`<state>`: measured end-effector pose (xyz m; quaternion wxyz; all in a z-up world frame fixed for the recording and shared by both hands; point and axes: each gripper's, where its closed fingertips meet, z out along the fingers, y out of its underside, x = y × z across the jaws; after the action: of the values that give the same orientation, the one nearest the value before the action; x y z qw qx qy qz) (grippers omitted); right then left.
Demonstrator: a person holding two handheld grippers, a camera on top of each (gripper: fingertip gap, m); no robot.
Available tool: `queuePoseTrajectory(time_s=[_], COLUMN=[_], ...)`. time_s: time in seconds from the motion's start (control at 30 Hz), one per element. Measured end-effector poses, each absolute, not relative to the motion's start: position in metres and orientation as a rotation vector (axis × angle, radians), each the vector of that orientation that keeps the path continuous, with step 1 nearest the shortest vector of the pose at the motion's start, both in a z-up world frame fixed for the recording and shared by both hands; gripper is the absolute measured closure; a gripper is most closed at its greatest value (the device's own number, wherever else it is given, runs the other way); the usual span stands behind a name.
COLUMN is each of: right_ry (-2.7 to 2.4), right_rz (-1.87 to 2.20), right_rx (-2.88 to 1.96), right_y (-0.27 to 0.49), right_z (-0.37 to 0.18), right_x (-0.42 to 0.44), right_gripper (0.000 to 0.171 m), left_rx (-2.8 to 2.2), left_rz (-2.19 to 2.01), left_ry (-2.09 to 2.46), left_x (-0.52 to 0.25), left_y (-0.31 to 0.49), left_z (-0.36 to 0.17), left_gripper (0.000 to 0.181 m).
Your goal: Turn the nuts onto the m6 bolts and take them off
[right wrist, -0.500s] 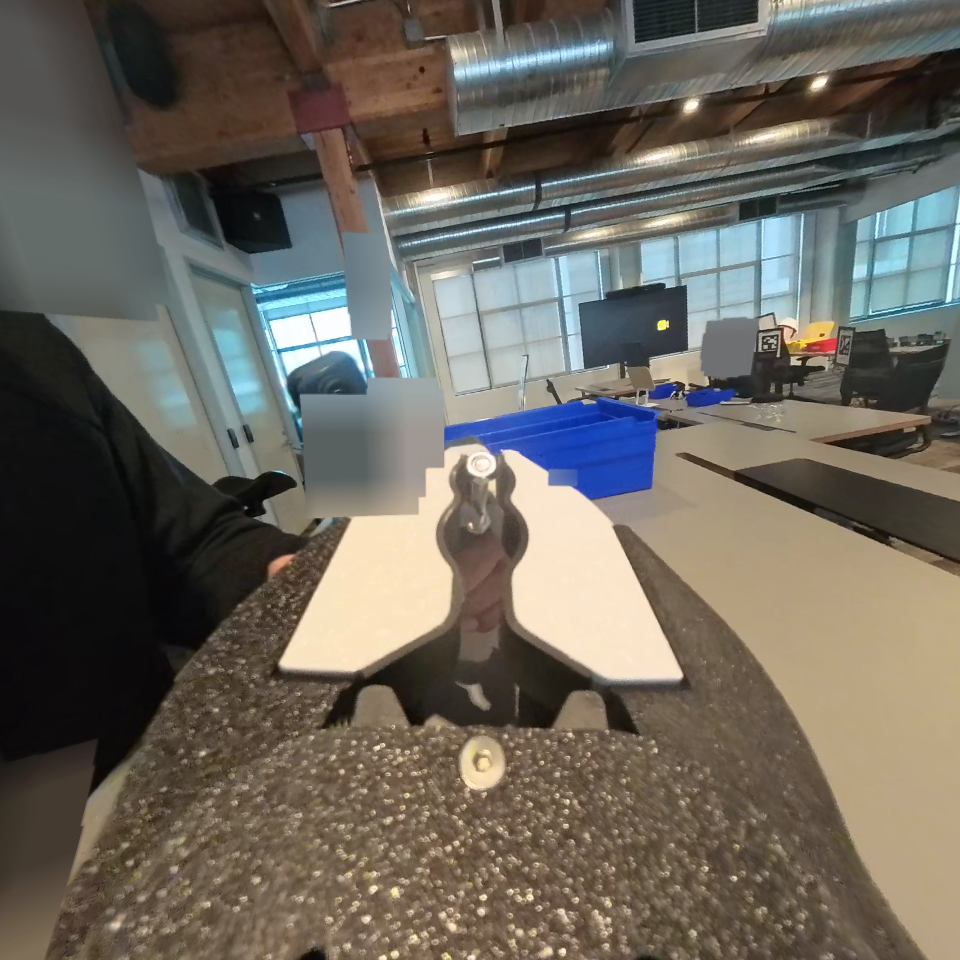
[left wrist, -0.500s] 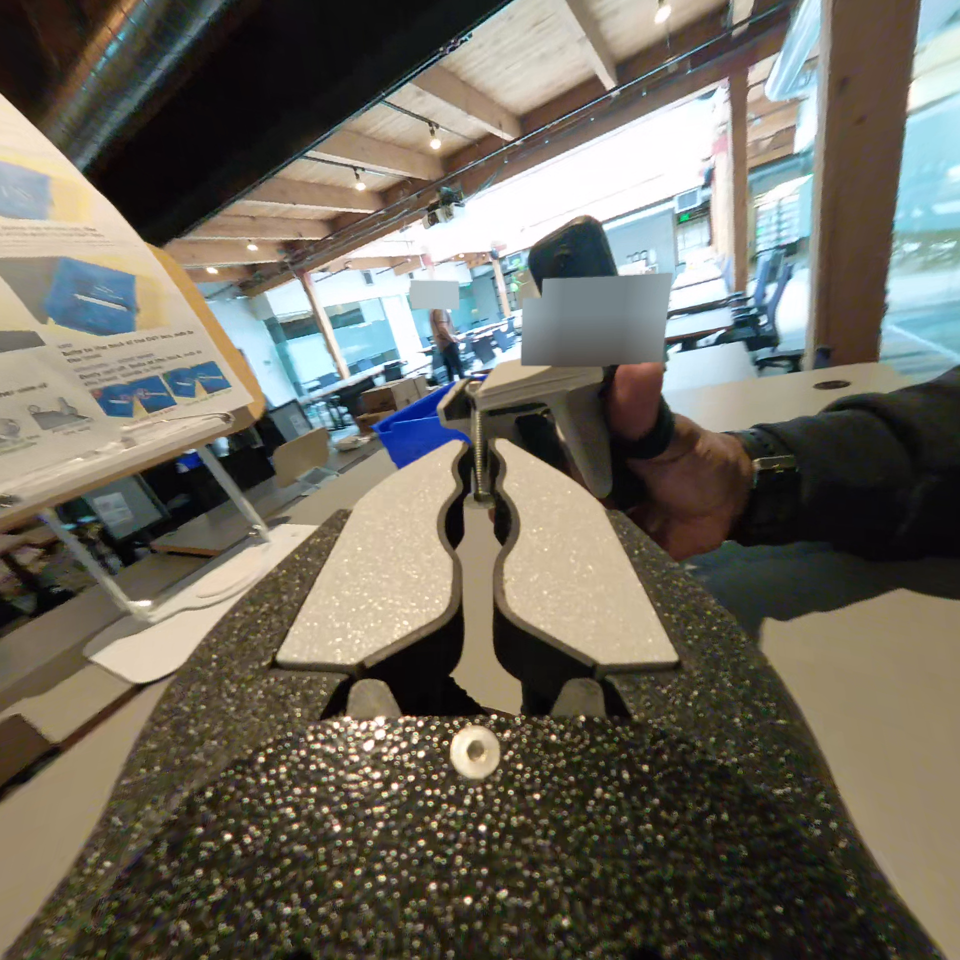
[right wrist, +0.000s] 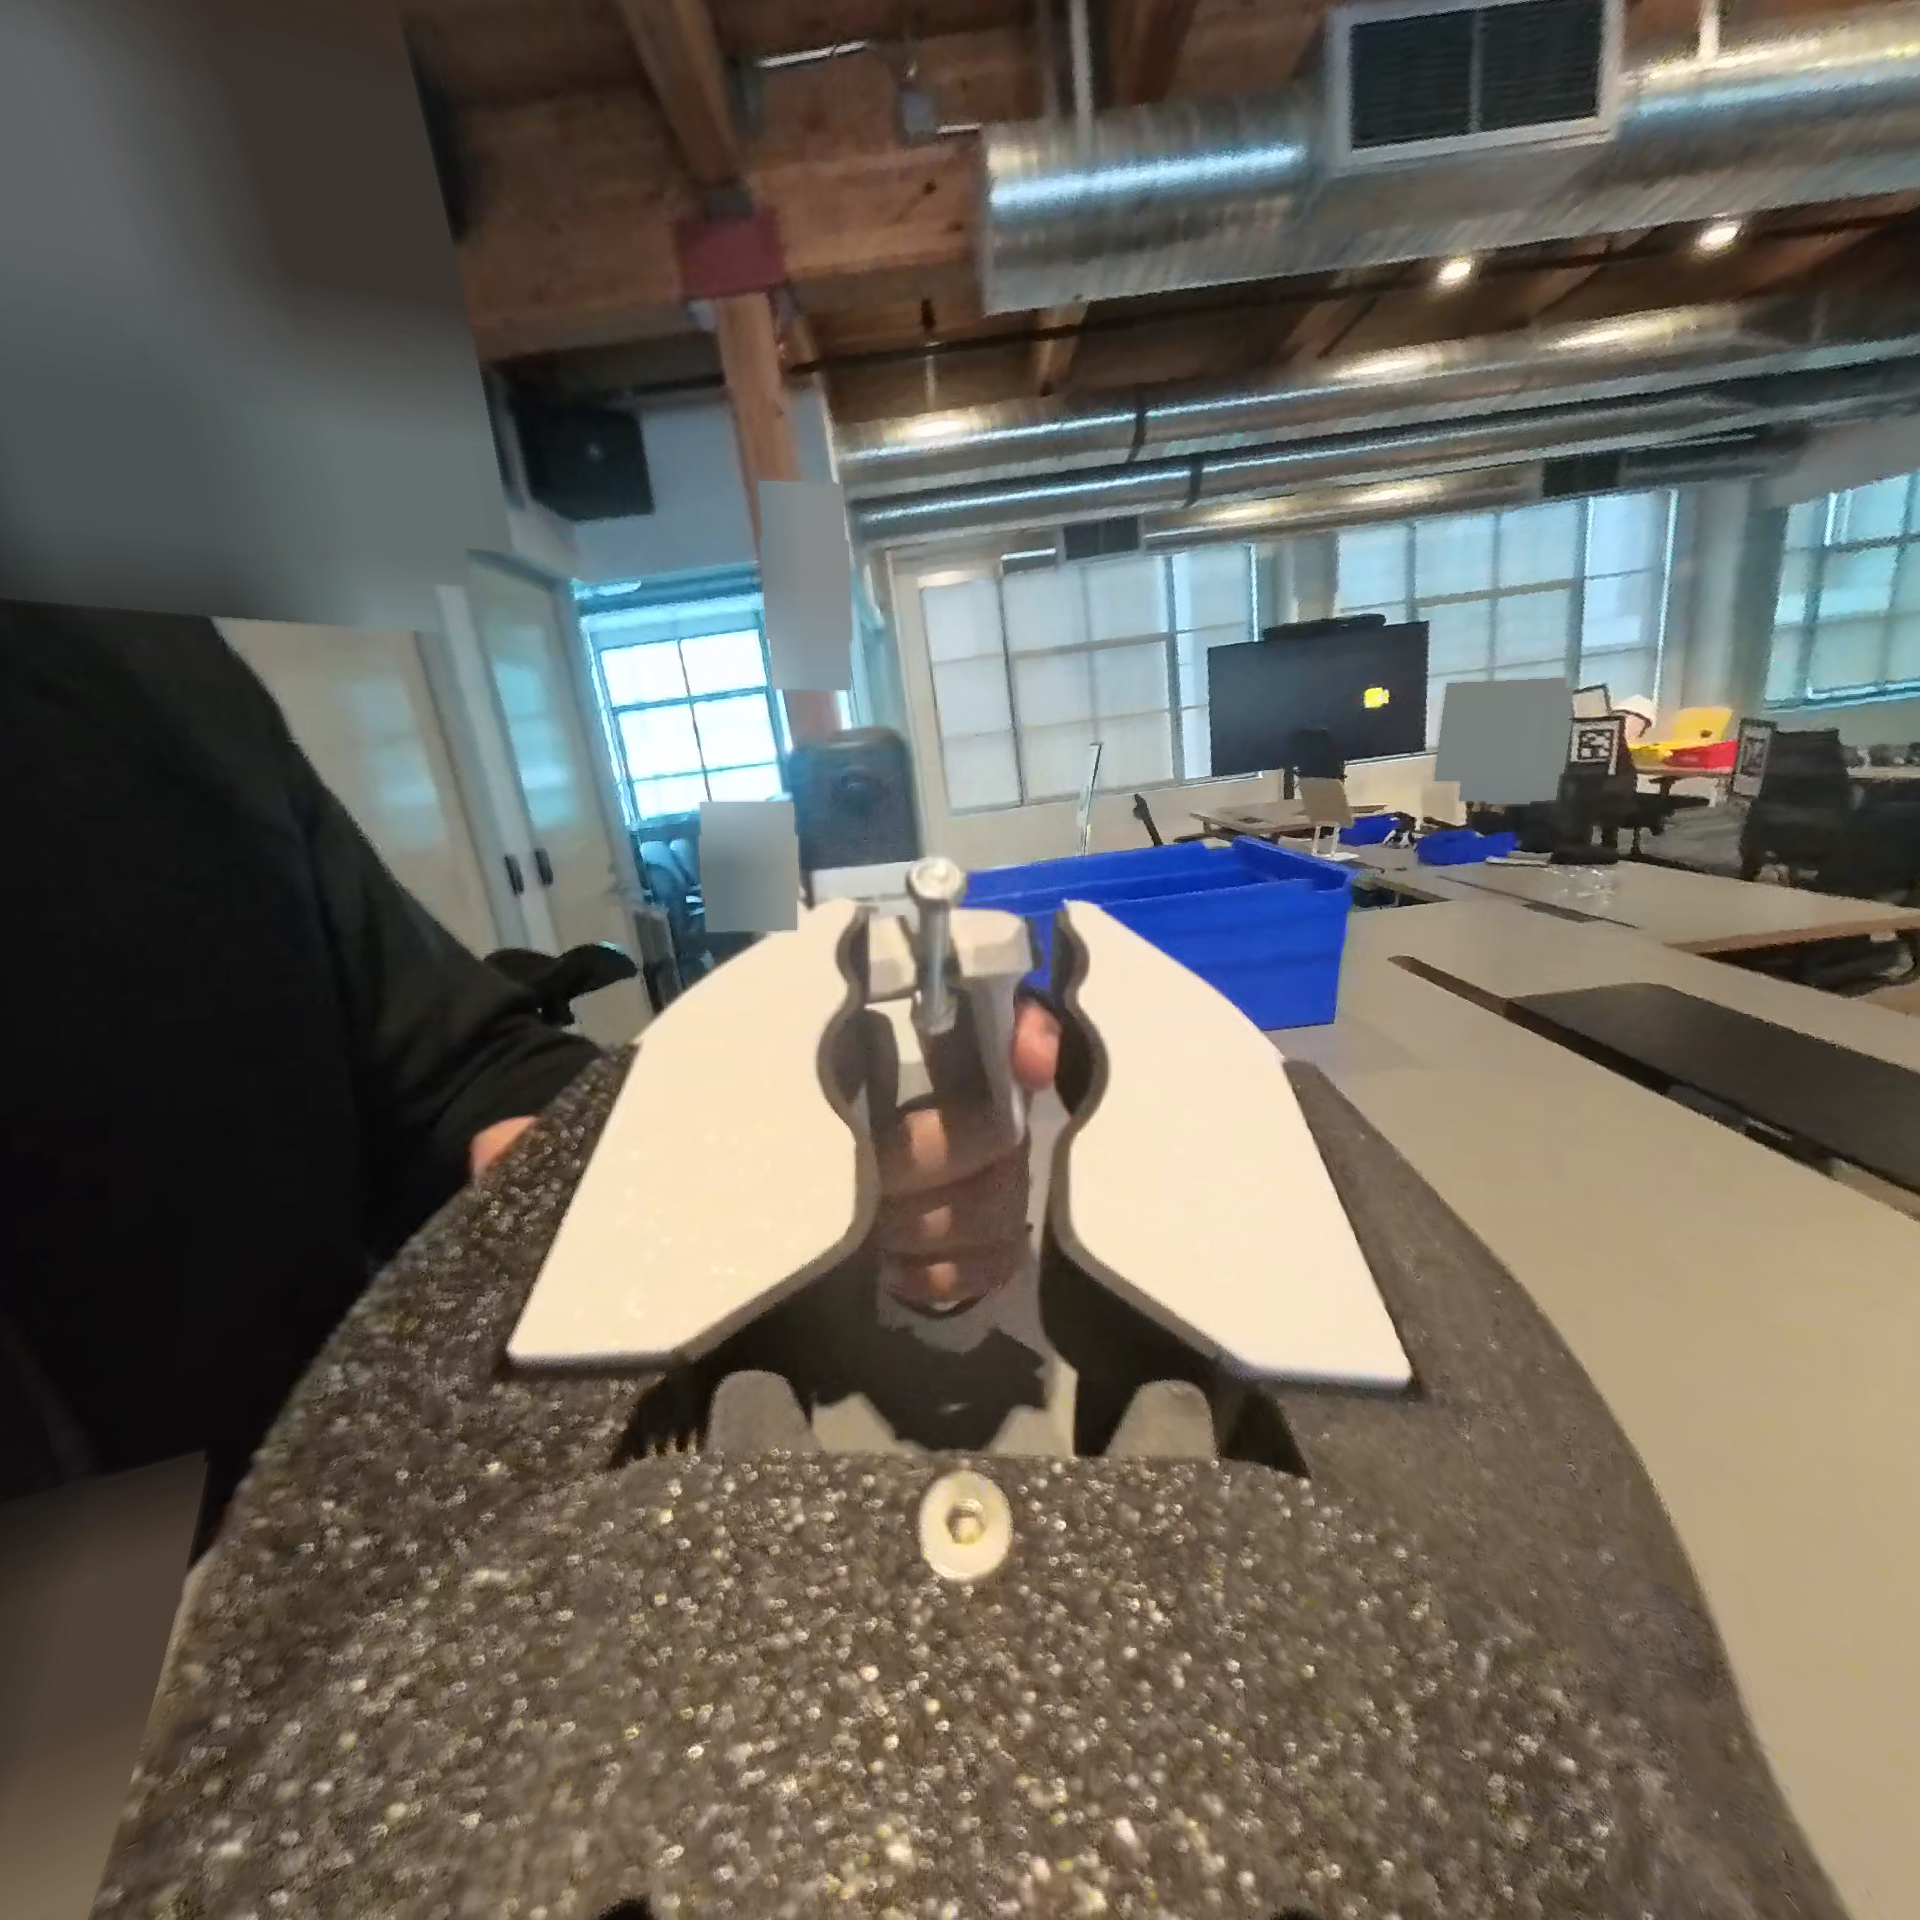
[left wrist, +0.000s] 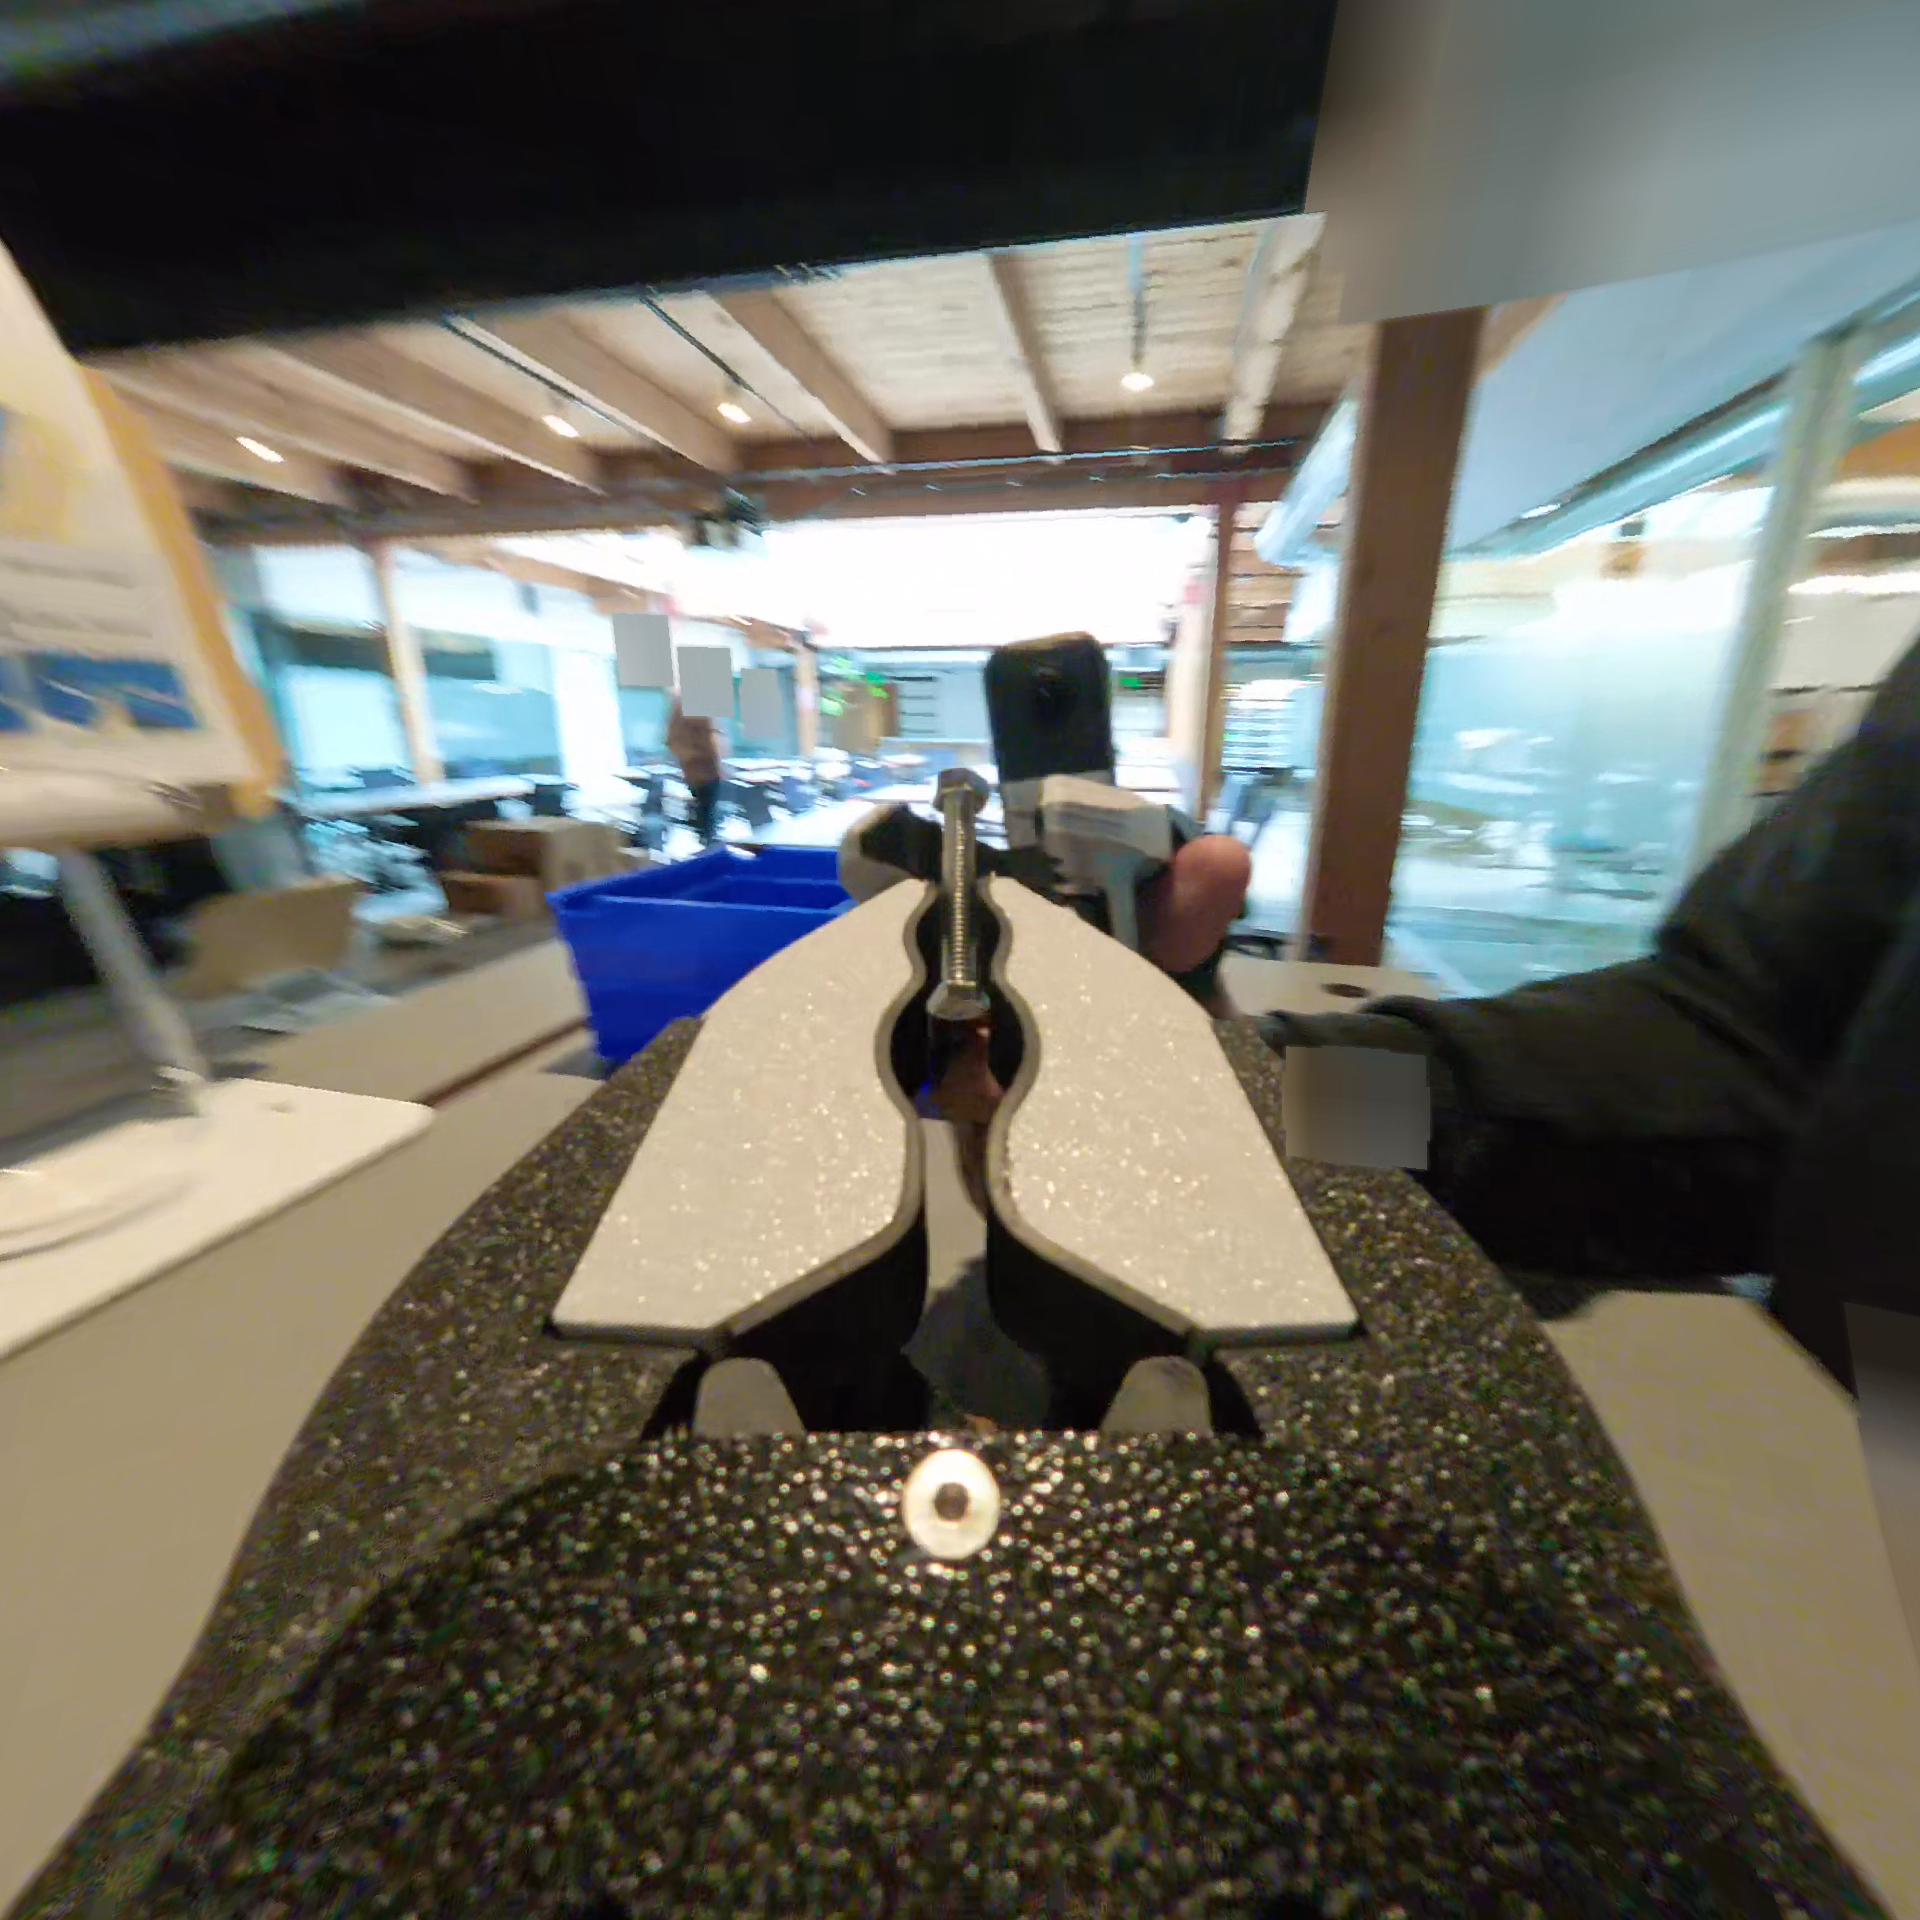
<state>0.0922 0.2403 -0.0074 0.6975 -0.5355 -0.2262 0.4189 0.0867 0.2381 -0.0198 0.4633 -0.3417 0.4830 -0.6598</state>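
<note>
Frankly, we can read no writing: the printed sheet [left wrist: 73, 644] on its stand at the left is blurred, and a square coded marker [right wrist: 1597, 744] stands far off. Our left hand-held gripper [left wrist: 958, 914] is clamped on the bolt [left wrist: 956, 904], which lies lengthwise between its fingers, with what may be a nut at its far end. Our right hand-held gripper [right wrist: 961, 935] is spread open, its fingers flanking the bolt without touching it, and a blue bin [right wrist: 1226, 925] sits behind on the counter [right wrist: 1558, 1195].
</note>
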Motion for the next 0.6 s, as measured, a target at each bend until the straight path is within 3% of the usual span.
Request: queuePoseTrajectory(time_s=[0.3, 0.4, 0.6], right_ry=[-0.421, -0.449, -0.612], right_rz=[0.975, 0.957, 0.933], right_rx=[-1.224, -1.241, -1.23], right_y=[0.249, 0.248, 0.234], right_z=[-0.01, -0.012, -0.012], right_x=[0.094, 0.09, 0.085], right_gripper=[0.142, 0.156, 0.161], left_rx=[-0.786, -0.773, -0.875], left_rz=[-1.129, -1.064, -1.561], left_ry=[1.216, 1.237, 1.312], left_x=[0.094, 0.098, 0.094], left_y=[0.251, 0.247, 0.225], left_z=[-0.029, -0.032, -0.033], left_gripper=[0.176, 0.176, 0.176])
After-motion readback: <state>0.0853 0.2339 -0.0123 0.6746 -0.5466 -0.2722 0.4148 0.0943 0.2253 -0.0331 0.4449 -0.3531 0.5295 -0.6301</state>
